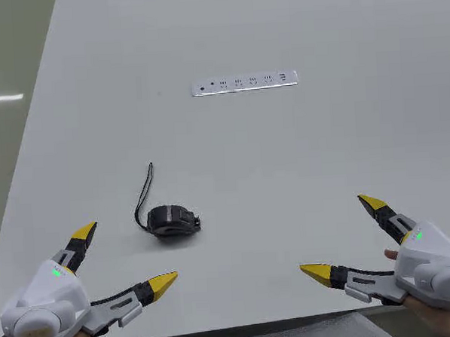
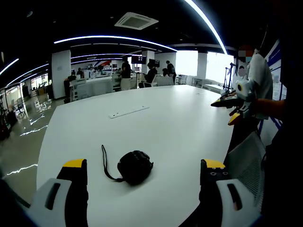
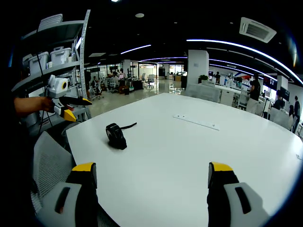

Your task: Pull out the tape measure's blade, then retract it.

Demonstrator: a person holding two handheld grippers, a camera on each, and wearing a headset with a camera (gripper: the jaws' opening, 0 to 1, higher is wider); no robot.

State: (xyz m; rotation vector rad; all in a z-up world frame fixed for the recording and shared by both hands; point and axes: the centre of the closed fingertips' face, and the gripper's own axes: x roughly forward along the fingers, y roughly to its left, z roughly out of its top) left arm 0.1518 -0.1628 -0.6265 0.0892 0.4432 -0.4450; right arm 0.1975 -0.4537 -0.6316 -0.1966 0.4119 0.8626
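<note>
i'm holding my left gripper [image 1: 125, 255] and right gripper [image 1: 343, 235] over the table's [image 1: 285, 158] near edge, both sets of fingers spread wide apart and gripping nothing. the tape [image 1: 172, 220] is lying towards the near left of the table, just ahead of my left gripper and well apart from the right. i'm judging it a small, dense, rigid black case with rounded, rubbery-looking sides, so a firm pinch across its flats should be holding on this smooth matte white top. its thin limp strap [image 1: 144, 191] is trailing towards the far edge. i'm expecting a springy, thin-edged blade; its hook is too small to make out.
</note>
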